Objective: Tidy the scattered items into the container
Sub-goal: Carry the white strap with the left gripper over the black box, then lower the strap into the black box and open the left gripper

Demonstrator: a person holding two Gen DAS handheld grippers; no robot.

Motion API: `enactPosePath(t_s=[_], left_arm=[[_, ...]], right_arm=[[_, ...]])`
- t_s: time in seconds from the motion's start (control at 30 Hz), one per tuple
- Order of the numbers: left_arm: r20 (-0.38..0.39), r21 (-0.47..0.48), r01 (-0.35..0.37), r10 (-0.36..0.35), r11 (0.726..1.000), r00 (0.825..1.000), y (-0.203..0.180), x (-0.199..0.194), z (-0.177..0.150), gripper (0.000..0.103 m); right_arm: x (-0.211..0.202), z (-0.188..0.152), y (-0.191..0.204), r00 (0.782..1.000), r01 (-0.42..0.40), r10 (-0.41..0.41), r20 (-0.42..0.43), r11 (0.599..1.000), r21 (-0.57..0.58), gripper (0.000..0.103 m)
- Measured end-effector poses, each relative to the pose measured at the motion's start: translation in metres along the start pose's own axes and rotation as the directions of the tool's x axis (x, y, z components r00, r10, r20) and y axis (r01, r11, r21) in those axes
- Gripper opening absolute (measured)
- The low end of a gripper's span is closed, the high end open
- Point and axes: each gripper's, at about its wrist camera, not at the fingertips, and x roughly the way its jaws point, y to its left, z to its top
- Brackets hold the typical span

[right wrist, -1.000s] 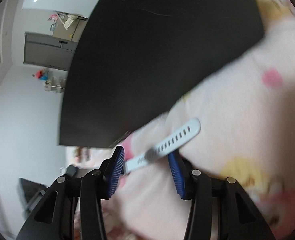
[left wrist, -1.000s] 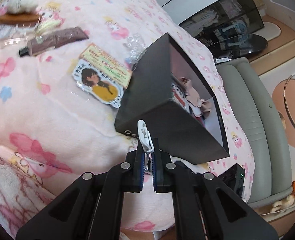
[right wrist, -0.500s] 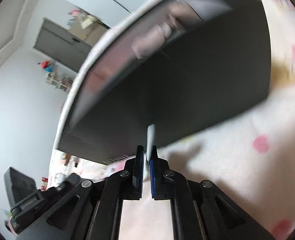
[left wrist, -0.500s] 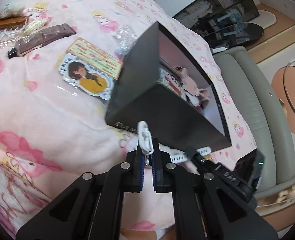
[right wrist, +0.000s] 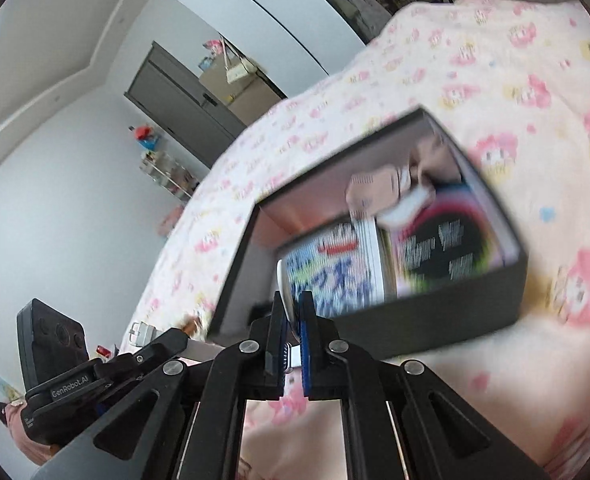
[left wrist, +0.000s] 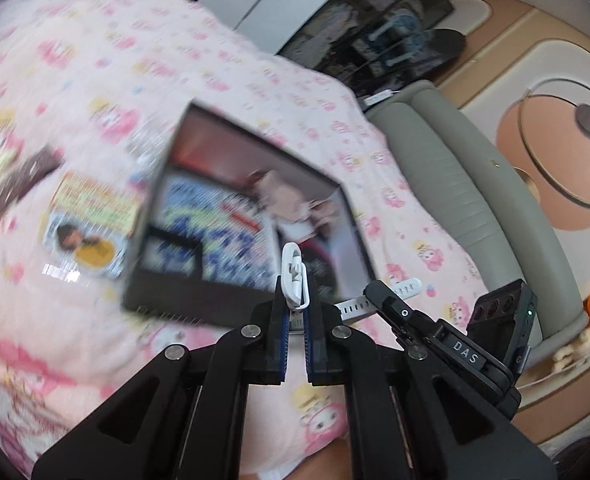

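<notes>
Broadly, the pink blanket [left wrist: 95, 60] carried the black box [right wrist: 435, 320], already part-filled with printed cards. Both tools hung just short of its near wall — the left gripper [left wrist: 295, 316] clamped on the buckle end of a white watch strap [left wrist: 294, 276], the right gripper [right wrist: 292, 324] pinched shut on the holed end. To do it well, both hands should probably carry the strap over the rim together — then release inside.
</notes>
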Motion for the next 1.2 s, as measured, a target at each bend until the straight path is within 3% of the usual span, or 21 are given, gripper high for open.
enactPosePath(t_s=[0.27, 0.37, 0.47, 0.57, 0.63, 0.8, 0.97, 1.1, 1.2], left_arm=[[0.046, 0.092, 0.020, -0.025, 0.996, 0.999, -0.050, 0.029, 0.058, 0.004], [0.032, 0.071, 0.018, -0.021, 0.997, 0.999, -0.052, 0.050, 0.072, 0.004], [-0.007, 0.060, -0.037, 0.037, 0.998, 0.999, -0.041, 0.077, 0.071, 0.004], [-0.061, 0.037, -0.084, 0.086, 0.996, 0.994, -0.025, 0.102, 0.061, 0.004], [-0.093, 0.016, -0.119, 0.120, 0.993, 0.988, -0.013, 0.114, 0.053, 0.004], [-0.134, -0.023, -0.177, 0.172, 0.984, 0.976, 0.008, 0.127, 0.041, 0.004], [-0.145, -0.009, -0.244, 0.240, 0.970, 0.960, 0.017, 0.125, 0.038, 0.004], [-0.163, -0.010, -0.289, 0.283, 0.957, 0.945, 0.022, 0.122, 0.038, 0.004], [-0.151, -0.008, -0.313, 0.308, 0.950, 0.939, 0.023, 0.113, 0.039, 0.006]], right_arm=[[0.003, 0.078, 0.006, 0.997, 0.028, -0.020, 0.071, 0.993, -0.113, 0.004], [0.012, 0.096, -0.006, 0.997, 0.050, -0.042, 0.071, 0.991, -0.121, 0.004], [0.024, 0.094, -0.027, 0.998, 0.060, -0.057, 0.040, 0.996, -0.066, 0.004], [0.045, 0.084, -0.050, 0.995, 0.073, -0.073, -0.068, 0.997, 0.009, 0.004], [0.061, 0.078, -0.059, 0.983, 0.107, -0.103, -0.149, 0.994, 0.014, 0.004], [0.079, 0.069, -0.063, 0.956, 0.178, -0.178, -0.234, 0.984, -0.020, 0.004], [0.083, 0.059, -0.057, 0.939, 0.216, -0.236, -0.249, 0.971, -0.103, 0.004], [0.083, 0.057, -0.058, 0.933, 0.213, -0.235, -0.272, 0.971, -0.109, 0.006], [0.077, 0.060, -0.055, 0.931, 0.242, -0.267, -0.250, 0.962, -0.129, 0.013]])
